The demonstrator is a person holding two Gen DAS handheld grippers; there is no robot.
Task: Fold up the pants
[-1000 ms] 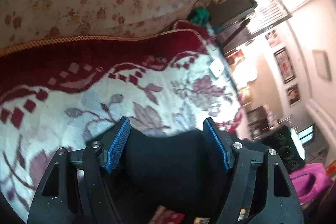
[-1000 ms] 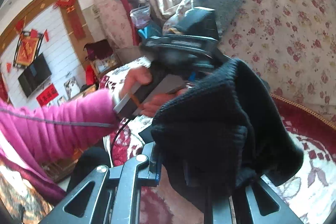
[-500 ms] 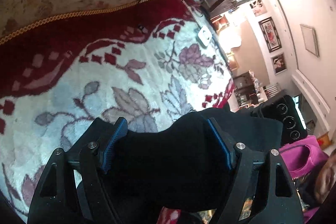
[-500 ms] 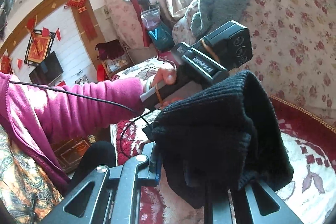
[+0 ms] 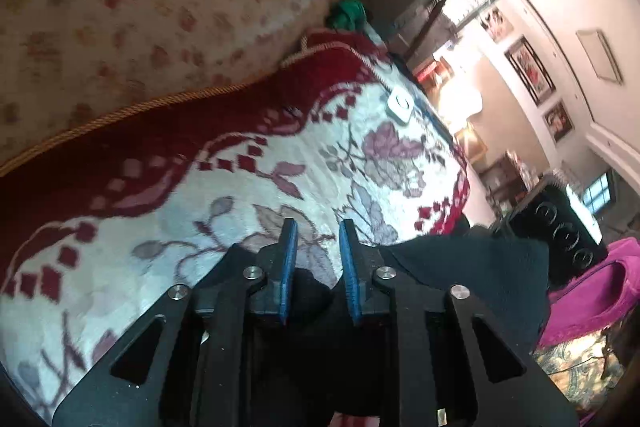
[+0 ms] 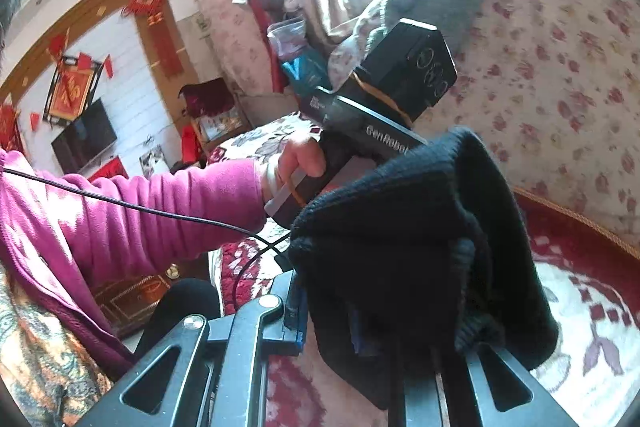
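The black knit pants (image 6: 400, 227) hang bunched over my right gripper (image 6: 384, 331), which is shut on them; the cloth hides its fingertips. In the left wrist view the pants (image 5: 460, 267) spread to the right, above a red and white floral blanket (image 5: 240, 207). My left gripper (image 5: 318, 247) is closing its jaws, and the blue pads (image 5: 288, 267) stand close together with a fold of black cloth pinched low between them. The right wrist view shows a hand (image 6: 300, 159) in a pink sleeve holding the left gripper's handle, its fingers hidden behind the pants.
A floral sofa back (image 5: 140, 7) rises behind the blanket's gold-corded edge. A small white object (image 5: 400, 105) lies on the blanket, with a green thing (image 5: 348, 13) beyond it. A black cable (image 6: 160, 213) crosses the pink sleeve (image 6: 140, 219). Room furniture and wall hangings stand further off.
The left jaws have gone from wide apart to nearly together around a fold of the pants. The left hand and its handle have shifted a little. The right gripper keeps its hold.
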